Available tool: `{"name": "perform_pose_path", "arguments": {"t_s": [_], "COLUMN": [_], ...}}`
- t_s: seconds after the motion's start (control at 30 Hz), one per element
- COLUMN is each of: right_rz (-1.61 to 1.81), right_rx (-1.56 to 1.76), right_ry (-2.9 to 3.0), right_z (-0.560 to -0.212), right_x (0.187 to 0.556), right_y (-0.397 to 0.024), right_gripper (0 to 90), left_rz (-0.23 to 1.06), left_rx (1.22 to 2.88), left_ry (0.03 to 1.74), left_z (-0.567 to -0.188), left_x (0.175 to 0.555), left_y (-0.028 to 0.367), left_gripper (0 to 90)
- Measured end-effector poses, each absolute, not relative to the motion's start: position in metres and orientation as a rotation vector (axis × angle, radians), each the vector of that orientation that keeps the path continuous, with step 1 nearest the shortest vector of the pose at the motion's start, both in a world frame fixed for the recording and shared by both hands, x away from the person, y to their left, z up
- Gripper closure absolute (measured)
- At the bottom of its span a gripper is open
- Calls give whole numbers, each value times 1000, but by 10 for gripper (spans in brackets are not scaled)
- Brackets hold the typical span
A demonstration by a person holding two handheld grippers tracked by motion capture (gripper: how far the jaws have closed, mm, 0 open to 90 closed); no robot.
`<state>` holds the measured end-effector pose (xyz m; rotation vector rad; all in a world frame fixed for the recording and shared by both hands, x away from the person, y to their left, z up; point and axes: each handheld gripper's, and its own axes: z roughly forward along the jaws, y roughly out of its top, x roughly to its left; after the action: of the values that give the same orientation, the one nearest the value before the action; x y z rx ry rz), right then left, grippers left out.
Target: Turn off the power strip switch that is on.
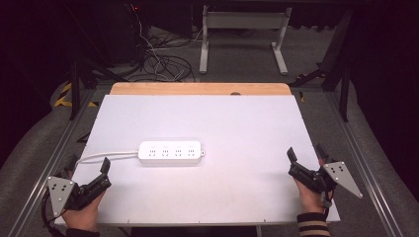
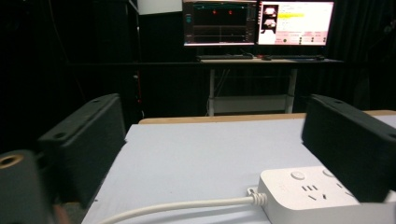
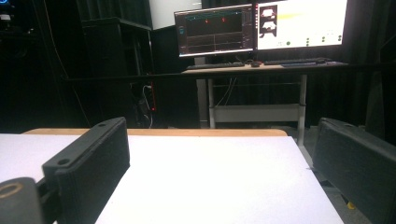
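Note:
A white power strip [image 1: 170, 152] lies flat near the middle of the white table top [image 1: 197, 118], its white cable [image 1: 106, 156] running off to the left. In the left gripper view the power strip [image 2: 317, 191] sits low at the right with its cable [image 2: 187, 205] in front. My left gripper [image 1: 89, 165] rests at the front left corner, open, with nothing between its jaws. At the front right edge my right gripper [image 1: 306, 154] is held the same way, open and empty, well right of the strip.
A wooden strip [image 1: 200, 88] borders the table's far edge. Beyond it stand a white desk frame [image 1: 242, 34] and loose cables [image 1: 158, 59] on the floor. Two lit monitors [image 3: 261, 28] sit on a far desk. Metal rails [image 1: 54, 148] run along both sides.

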<state>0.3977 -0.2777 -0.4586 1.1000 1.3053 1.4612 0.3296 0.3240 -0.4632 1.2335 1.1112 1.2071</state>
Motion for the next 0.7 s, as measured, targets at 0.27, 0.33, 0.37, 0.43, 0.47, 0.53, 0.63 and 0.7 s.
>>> {"name": "perform_pose_path", "arguments": {"t_s": [0.27, 0.33, 0.37, 0.43, 0.47, 0.53, 0.63, 0.7], "right_rz": [1463, 1464, 1465, 1464, 1464, 1465, 1463, 1460], "right_rx": [1097, 1097, 1097, 1097, 1096, 1094, 1089, 1089], "right_ry": [1304, 1304, 1304, 1306, 1307, 1310, 1320, 1323], "right_z": [-458, -458, -458, -458, -458, -458, -459, -459], "right_x": [397, 397, 397, 397, 396, 396, 396, 396], "right_y": [-278, -278, -278, -278, -277, -277, -277, -277], "right_gripper": [48, 49, 49, 50, 50, 51, 52, 53], "left_rz": [1162, 1115, 1102, 1065, 1032, 981, 1004, 1001], "left_rx": [1273, 1292, 1300, 1318, 1312, 1318, 1386, 1407], "left_ry": [1107, 1148, 1171, 1196, 1218, 1243, 1220, 1213], "left_z": [-461, -456, -454, -449, -446, -443, -439, -434], "left_x": [328, 327, 327, 328, 329, 331, 337, 343], "left_y": [324, 324, 324, 326, 327, 331, 329, 327], "left_gripper": [556, 736, 815, 900, 900, 900, 900, 900]}}
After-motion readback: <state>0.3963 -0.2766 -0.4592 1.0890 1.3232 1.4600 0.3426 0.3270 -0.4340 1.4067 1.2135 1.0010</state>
